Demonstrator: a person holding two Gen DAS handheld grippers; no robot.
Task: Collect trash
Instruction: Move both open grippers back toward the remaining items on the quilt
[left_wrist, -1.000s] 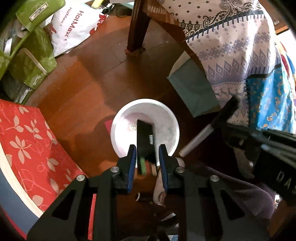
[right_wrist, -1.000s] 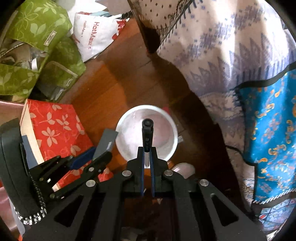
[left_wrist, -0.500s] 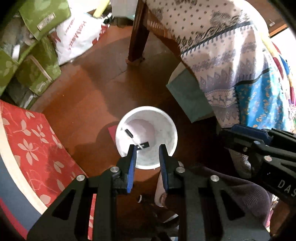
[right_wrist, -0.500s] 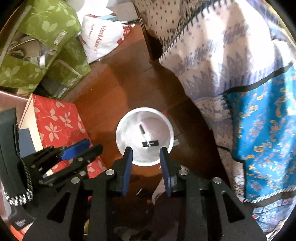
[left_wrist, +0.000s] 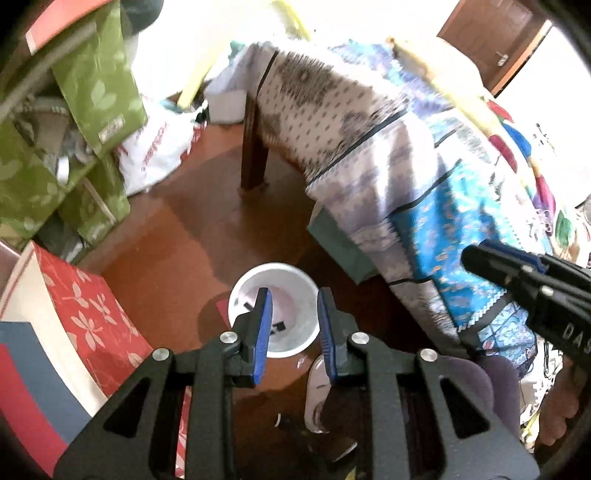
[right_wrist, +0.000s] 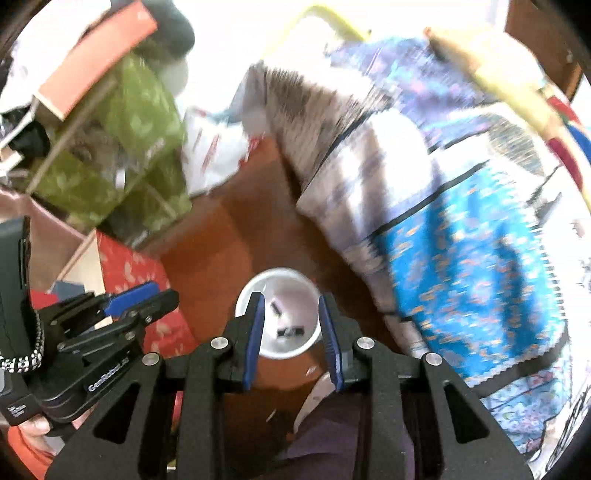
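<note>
A white bucket (left_wrist: 295, 268) stands on the brown floor, below both grippers. Inside it lie small black pieces of trash (left_wrist: 279, 326), among them a thin black stick (right_wrist: 275, 306). My left gripper (left_wrist: 293, 295) hangs high above the bucket, open, with nothing between its blue pads. My right gripper (right_wrist: 290, 299) hovers above the same bucket (right_wrist: 280, 274), also open and empty. Each gripper shows in the other's view: the right gripper (left_wrist: 472, 260) at the right edge, the left gripper (right_wrist: 162, 291) at the lower left.
A red flowered box (left_wrist: 92, 314) stands left of the bucket, with green bags (left_wrist: 99, 85) and a white plastic bag (left_wrist: 155, 155) behind it. A cloth-draped table (left_wrist: 369, 140) with a dark leg (left_wrist: 255, 155) rises at the right. The person's slipper (left_wrist: 317, 391) is near the bucket.
Both grippers rose well away from the bucket. The left one's flat black piece and the right one's black stick now lie in the bucket. The right jaws opened.
</note>
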